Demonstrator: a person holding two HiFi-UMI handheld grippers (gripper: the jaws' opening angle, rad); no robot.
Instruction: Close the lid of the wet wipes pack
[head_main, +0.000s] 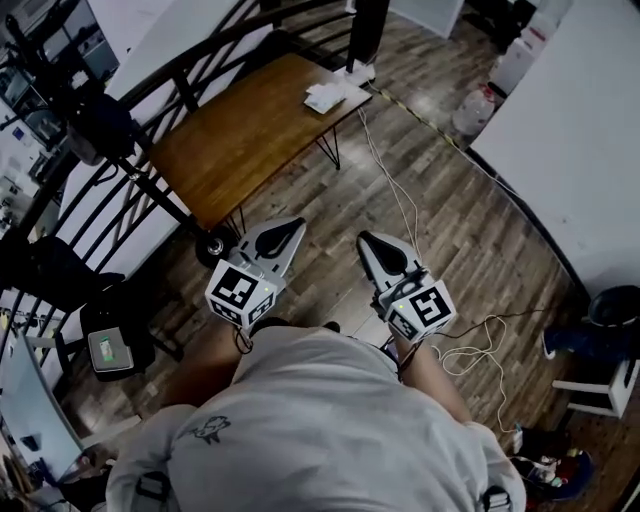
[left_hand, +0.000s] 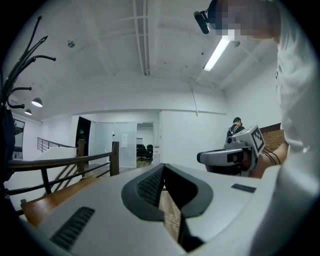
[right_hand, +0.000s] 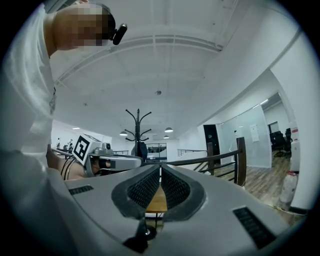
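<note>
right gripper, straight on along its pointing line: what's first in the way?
Likely the wooden table: the right gripper points level at its near end, and nothing stands between. Whether it meets the edge or clears the top is unclear.

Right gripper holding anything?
No, the right gripper has its jaws closed together with nothing between them, only the wooden table showing beyond.

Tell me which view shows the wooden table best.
The head view: most of the table top shows from above. The left gripper view catches only a strip at lower left; the right gripper view shows a sliver between the right tongs.
</note>
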